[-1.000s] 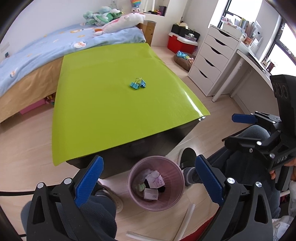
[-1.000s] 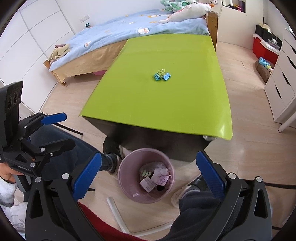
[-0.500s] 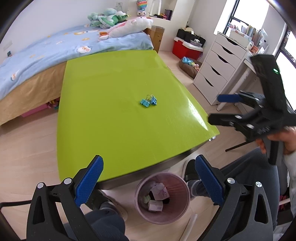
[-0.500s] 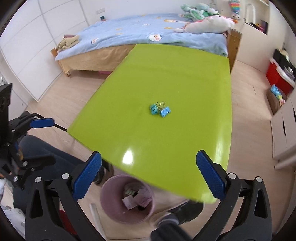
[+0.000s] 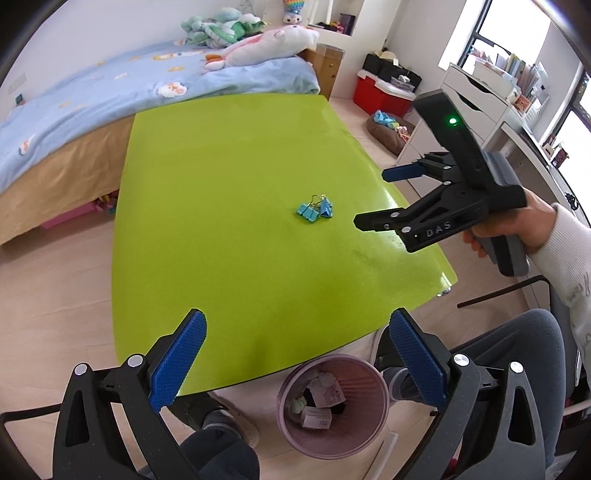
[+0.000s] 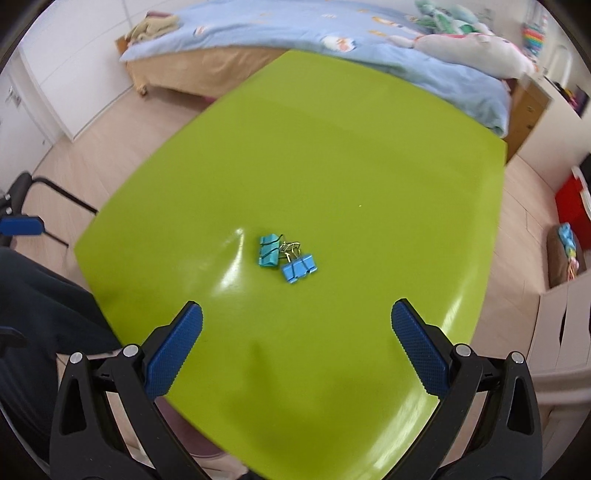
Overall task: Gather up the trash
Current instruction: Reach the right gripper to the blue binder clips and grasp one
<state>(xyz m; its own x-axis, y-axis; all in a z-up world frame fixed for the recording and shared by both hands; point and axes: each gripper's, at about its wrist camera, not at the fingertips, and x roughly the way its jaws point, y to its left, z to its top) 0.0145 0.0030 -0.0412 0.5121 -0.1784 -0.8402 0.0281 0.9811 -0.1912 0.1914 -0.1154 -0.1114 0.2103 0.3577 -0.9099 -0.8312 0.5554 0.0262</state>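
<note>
**A bedroom gathered around a green table**

We take the lime-green table [image 5: 236,206] as our landmark; its glossy top catches the daylight. Beyond its far edge we see a bed [image 5: 110,107] with a pale blue quilt and plush toys [image 5: 258,40] piled at its right end. To the table's right stands a white chest of drawers [image 5: 476,99], with a red storage box [image 5: 380,94] behind it near the wall and bright windows [image 5: 576,122] above. Light wooden flooring [image 5: 55,295] lies around the table, and white walls [image 5: 92,26] rise behind the bed.
</note>
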